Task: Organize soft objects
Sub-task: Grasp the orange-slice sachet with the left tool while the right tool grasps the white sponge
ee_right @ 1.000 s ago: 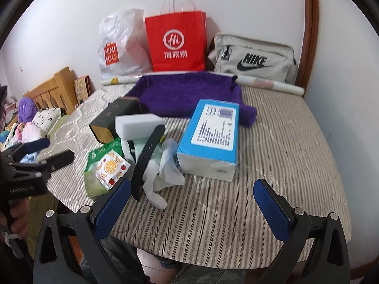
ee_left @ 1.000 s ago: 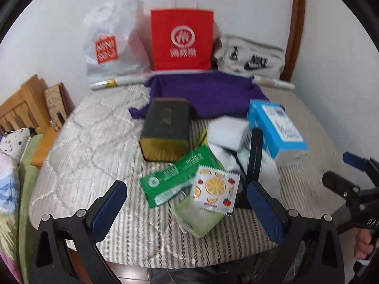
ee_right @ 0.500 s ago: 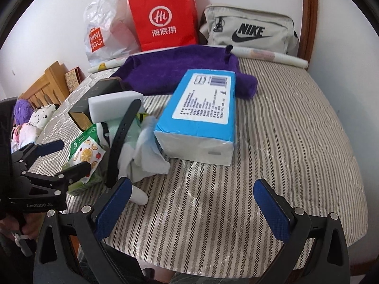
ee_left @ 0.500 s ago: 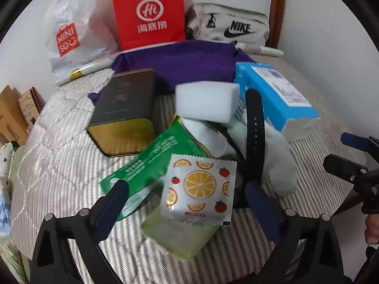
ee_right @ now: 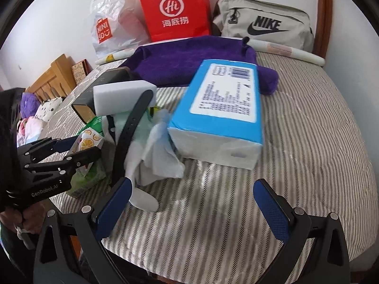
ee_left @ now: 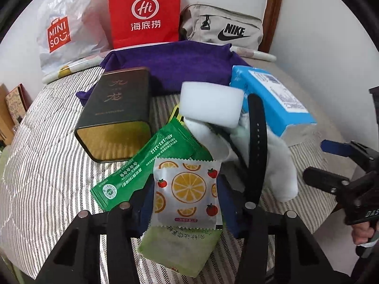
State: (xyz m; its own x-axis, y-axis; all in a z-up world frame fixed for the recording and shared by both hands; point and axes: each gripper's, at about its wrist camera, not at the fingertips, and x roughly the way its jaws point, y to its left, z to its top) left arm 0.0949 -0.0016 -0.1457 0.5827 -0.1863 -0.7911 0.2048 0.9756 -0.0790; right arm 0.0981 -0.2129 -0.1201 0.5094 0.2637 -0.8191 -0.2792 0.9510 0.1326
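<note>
Two grippers work at the near edge of a striped mattress (ee_right: 308, 142). The left gripper (ee_left: 187, 203) has just been closing its jaws and now pinches the orange-print sachet (ee_left: 187, 189), which lies atop a pale green pack (ee_left: 180, 248), probably to lift it off the heap. The right gripper (ee_right: 191, 203) hovers with jaws spread and empty, seemingly waiting. Beyond, a white sponge (ee_left: 210, 104), black strap (ee_left: 257, 142) and crumpled tissue (ee_right: 161, 156) lie piled together beside a blue tissue pack (ee_right: 222, 108); a purple towel (ee_left: 175, 66) lies behind.
</note>
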